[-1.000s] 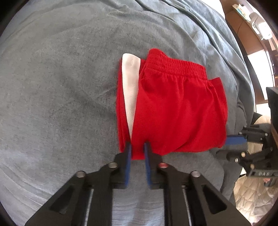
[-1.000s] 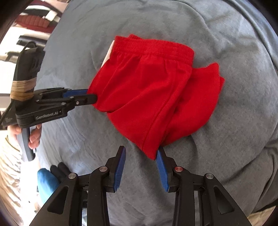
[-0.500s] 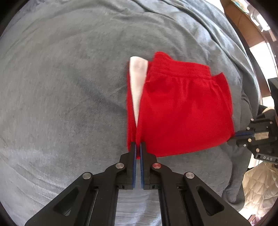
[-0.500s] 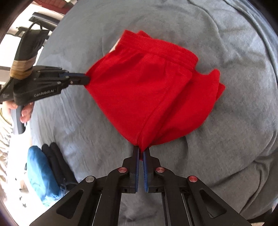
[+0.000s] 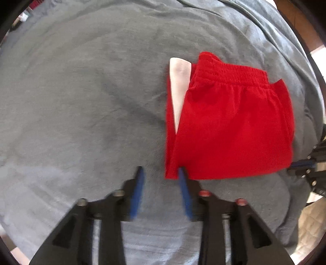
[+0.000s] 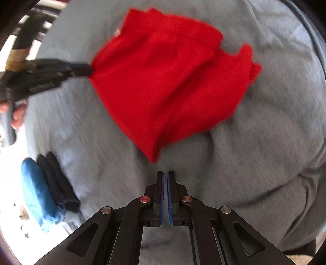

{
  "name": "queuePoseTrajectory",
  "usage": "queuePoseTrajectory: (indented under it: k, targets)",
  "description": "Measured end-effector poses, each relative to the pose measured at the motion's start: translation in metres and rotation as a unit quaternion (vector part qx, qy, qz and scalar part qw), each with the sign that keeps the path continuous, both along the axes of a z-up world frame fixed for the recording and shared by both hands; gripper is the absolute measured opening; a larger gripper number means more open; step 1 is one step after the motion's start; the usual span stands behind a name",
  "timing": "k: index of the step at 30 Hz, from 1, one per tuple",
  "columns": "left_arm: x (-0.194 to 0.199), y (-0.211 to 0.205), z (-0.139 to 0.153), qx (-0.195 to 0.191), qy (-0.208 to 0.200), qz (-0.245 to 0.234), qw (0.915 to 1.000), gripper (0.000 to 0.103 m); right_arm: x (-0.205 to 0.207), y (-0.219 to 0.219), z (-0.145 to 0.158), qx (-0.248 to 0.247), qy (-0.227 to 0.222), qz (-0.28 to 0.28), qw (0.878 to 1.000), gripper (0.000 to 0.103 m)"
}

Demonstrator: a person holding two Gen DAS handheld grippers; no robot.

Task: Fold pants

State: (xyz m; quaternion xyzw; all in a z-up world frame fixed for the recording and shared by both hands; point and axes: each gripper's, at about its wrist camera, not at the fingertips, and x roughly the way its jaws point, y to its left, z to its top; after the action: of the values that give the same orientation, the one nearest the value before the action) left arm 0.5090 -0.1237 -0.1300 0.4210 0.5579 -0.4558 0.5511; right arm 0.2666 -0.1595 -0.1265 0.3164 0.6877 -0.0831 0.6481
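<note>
Folded red shorts (image 5: 234,130) with a white pocket lining (image 5: 179,87) lie on a grey blanket (image 5: 81,102). My left gripper (image 5: 161,173) points down at their near left corner. Its jaws are opening: the corner lies between the blue pads, against the right one, and is not pinched. In the right wrist view the shorts (image 6: 167,87) are blurred. My right gripper (image 6: 165,173) is shut, and the shorts' near corner ends just ahead of its tips, with no cloth between the pads. The left gripper (image 6: 81,69) shows at the shorts' left corner.
Rolled blue cloth (image 6: 38,195) and dark cloth (image 6: 59,181) lie at the blanket's left edge. A person's hand (image 6: 17,116) holds the left gripper's handle. The right gripper (image 5: 305,165) reaches in beside the shorts' right corner. Wooden furniture (image 5: 293,12) stands beyond the bed.
The left jaws, shut on the shorts' corner half a second ago, have opened. The right jaws closed on the near corner, and now the corner lies free ahead of them.
</note>
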Motion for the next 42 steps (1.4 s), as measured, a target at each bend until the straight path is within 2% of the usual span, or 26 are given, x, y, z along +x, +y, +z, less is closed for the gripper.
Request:
queuePoseTrajectory:
  k: [3,5,7,9,11,14,18,23,27,30,34,37,42]
  targets:
    - [-0.010,0.008,0.014,0.000,-0.018,0.020,0.9996,0.041,-0.007,-0.002,0.005,-0.009,0.003,0.007,1.000,0.007]
    - [-0.018,0.012,0.026,-0.011,-0.017,0.047,0.9987,0.042,-0.011,-0.007,0.014,-0.018,-0.009,0.007,1.000,0.015]
    - [-0.025,0.024,0.043,-0.029,-0.023,0.090,0.9953,0.042,-0.013,-0.012,0.026,-0.037,-0.028,0.007,0.999,0.033]
    - [-0.033,0.033,0.060,-0.054,-0.027,0.138,0.9885,0.045,-0.015,-0.020,0.038,-0.059,-0.046,0.007,0.997,0.036]
    - [-0.041,0.042,0.072,-0.073,-0.024,0.181,0.9805,0.048,-0.017,-0.029,0.049,-0.073,-0.066,0.008,0.995,0.043]
    - [-0.056,0.052,0.085,-0.089,-0.034,0.235,0.9672,0.048,-0.017,-0.042,0.064,-0.097,-0.099,0.022,0.990,0.047]
    - [-0.079,0.065,0.092,-0.100,-0.033,0.313,0.9440,0.048,-0.015,-0.052,0.075,-0.130,-0.119,0.056,0.983,0.051]
    - [-0.114,0.062,0.102,-0.089,-0.076,0.340,0.9332,0.048,-0.017,-0.060,0.088,-0.151,-0.131,0.077,0.977,0.051]
    - [-0.140,0.060,0.108,-0.103,-0.073,0.349,0.9285,0.049,-0.020,-0.061,0.100,-0.170,-0.152,0.101,0.968,0.059]
    - [-0.156,0.058,0.109,-0.117,-0.056,0.376,0.9175,0.050,-0.023,-0.064,0.106,-0.175,-0.165,0.114,0.964,0.059]
    - [-0.172,0.059,0.108,-0.132,-0.040,0.424,0.8951,0.057,-0.025,-0.071,0.111,-0.177,-0.182,0.128,0.959,0.059]
    - [-0.181,0.061,0.105,-0.139,-0.040,0.466,0.8729,0.058,-0.026,-0.078,0.112,-0.167,-0.192,0.132,0.958,0.059]
    - [-0.193,0.063,0.093,-0.164,-0.031,0.544,0.8223,0.060,-0.023,-0.091,0.115,-0.153,-0.225,0.148,0.951,0.059]
